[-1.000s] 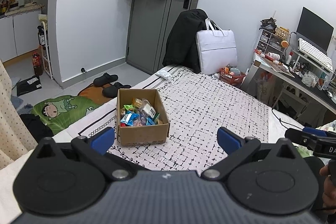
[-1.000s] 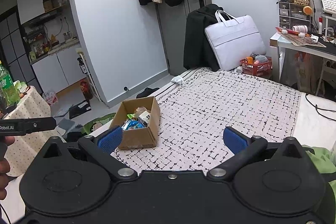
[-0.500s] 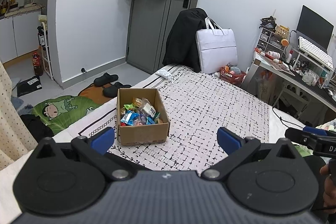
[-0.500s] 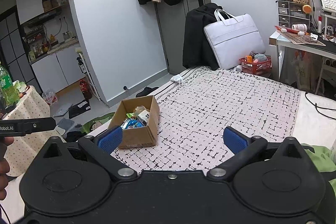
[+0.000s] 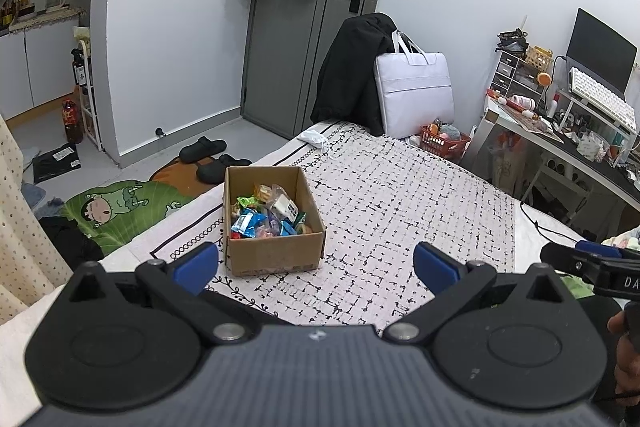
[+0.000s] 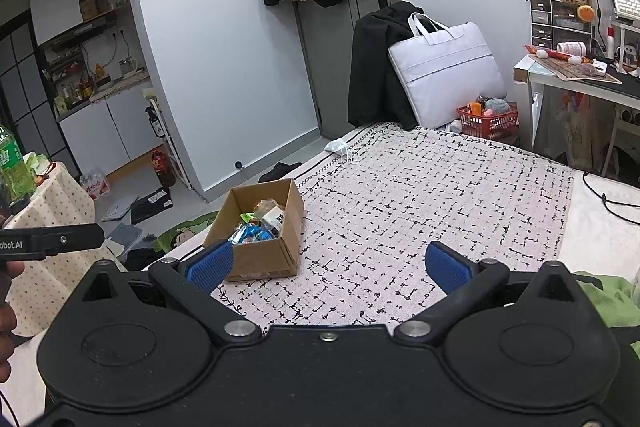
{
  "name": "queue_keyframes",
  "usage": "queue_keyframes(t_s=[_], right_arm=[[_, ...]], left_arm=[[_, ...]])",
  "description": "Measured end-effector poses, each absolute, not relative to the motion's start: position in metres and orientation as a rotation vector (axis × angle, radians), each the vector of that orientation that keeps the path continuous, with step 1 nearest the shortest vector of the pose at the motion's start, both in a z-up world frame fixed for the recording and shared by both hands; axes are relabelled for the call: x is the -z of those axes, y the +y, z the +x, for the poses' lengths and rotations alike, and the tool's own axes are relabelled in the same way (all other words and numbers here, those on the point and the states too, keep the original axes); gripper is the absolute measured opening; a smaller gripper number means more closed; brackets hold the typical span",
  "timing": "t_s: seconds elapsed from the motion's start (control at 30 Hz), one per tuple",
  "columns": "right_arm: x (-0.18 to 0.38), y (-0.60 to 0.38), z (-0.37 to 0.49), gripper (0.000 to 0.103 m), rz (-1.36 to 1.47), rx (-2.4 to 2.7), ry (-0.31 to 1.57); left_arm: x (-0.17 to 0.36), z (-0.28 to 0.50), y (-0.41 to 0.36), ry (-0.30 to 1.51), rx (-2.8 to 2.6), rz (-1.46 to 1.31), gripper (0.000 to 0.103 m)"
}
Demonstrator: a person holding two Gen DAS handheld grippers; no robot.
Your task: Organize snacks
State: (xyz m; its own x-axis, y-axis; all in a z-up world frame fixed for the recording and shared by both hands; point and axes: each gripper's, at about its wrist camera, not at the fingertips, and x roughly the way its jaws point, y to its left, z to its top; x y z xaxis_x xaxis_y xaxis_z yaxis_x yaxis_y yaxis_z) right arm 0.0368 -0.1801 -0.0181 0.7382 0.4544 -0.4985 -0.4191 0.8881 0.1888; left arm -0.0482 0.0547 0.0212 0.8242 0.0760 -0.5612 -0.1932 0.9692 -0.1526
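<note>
Snacks (image 5: pixel 266 217) heaped in cardboard box (image 5: pixel 276 259) on patterned blanket (image 5: pixel 400 203) — left claw (image 5: pixel 316 267) wide, right claw (image 6: pixel 328 265) wide.

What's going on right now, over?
Left gripper open, empty. Right gripper open, empty. Cardboard box of snacks on the bed, untouched. Nothing blocking the way.

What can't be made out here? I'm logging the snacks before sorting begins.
- Snacks at the bottom of the cardboard box: buried under the top wrappers, and its near wall hides some, in both views.
- Wrapper labels: too small to read.
- Box's lower left corner: behind a blue finger pad in the right wrist view.
- Bed near edge: hidden by the gripper bodies.
</note>
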Motion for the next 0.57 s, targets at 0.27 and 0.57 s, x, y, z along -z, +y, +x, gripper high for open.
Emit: queue_keyframes(t_s=[0.27, 0.57], right_arm=[[0.027, -0.172, 0.042, 0.103, 0.052, -0.485, 0.589], [0.034, -0.163, 0.056, 0.103, 0.04, -0.478, 0.623]], left_arm=[[-0.018, -0.044, 0.055, 0.585, -0.142, -0.188, 0.103], [-0.01, -0.026, 0.063, 0.604, -0.135, -0.196, 0.103]])
